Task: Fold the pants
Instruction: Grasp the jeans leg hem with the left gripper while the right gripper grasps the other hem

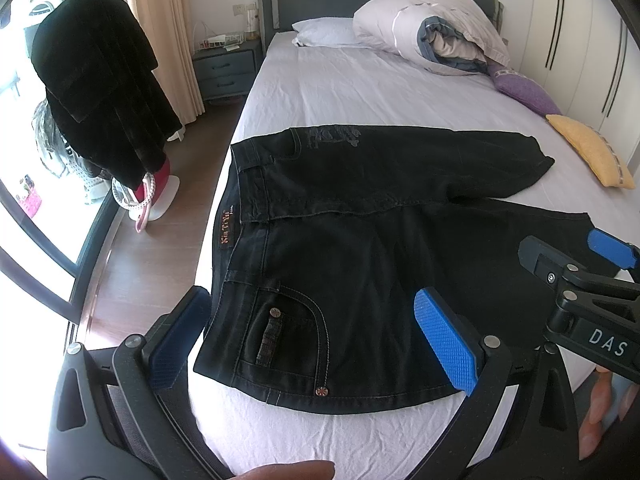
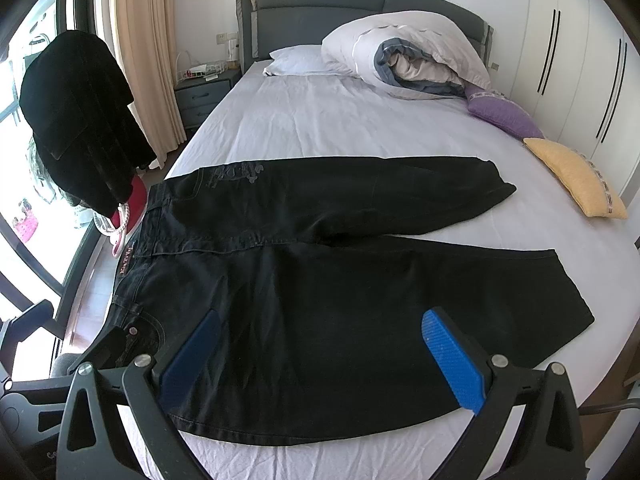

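While the black pants point(image 1: 360, 248) lie spread flat across the near end of the bed point(image 1: 340, 80), waistband at the left and legs running right, the left gripper point(image 1: 316, 340) hovers over the pocket with jaws wide apart, gripping nothing. An orange waistband label reads roughly "Xin Yi Yu". The right gripper point(image 2: 320, 356), marked "DAS", hangs spread above the near leg.
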Action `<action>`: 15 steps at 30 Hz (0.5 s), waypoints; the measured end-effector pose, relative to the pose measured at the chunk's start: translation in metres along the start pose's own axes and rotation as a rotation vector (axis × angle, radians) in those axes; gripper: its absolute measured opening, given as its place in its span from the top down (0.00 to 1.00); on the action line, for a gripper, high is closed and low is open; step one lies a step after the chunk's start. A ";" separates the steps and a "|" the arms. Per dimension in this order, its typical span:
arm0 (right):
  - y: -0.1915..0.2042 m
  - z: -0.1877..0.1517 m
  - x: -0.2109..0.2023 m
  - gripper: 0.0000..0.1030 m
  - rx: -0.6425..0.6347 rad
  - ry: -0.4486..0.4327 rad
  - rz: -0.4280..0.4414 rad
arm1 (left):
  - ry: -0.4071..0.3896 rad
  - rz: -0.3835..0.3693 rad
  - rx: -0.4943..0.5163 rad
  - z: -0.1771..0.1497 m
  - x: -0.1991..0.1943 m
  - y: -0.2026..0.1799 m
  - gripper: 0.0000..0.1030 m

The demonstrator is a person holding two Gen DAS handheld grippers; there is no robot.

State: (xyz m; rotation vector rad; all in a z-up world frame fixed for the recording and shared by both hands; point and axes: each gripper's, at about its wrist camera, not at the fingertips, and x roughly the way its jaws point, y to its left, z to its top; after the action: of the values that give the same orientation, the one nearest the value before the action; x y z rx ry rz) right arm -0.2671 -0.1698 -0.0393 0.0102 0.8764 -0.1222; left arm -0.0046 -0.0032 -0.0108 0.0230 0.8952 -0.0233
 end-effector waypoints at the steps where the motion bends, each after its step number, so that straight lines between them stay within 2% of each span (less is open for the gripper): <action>1: 0.002 -0.001 0.001 0.00 0.000 0.001 0.000 | 0.002 -0.002 0.000 0.000 0.001 0.000 0.00; 6: 0.005 -0.008 0.007 0.00 0.002 0.004 0.014 | 0.015 -0.027 0.002 0.003 0.010 0.002 0.00; 9: -0.001 0.000 0.018 0.00 0.003 0.004 0.050 | 0.022 -0.058 -0.003 0.010 0.020 0.006 0.00; 12: -0.009 0.006 0.024 0.00 -0.014 0.003 0.094 | 0.030 -0.104 0.017 0.028 0.039 0.009 0.00; 15: -0.019 0.017 0.032 0.00 -0.030 -0.001 0.155 | 0.006 -0.100 0.056 0.052 0.058 0.011 0.00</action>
State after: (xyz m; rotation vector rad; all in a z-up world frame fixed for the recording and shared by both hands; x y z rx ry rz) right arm -0.2364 -0.1930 -0.0523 0.0497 0.8736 0.0359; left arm 0.0726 0.0051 -0.0234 0.0307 0.9008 -0.1418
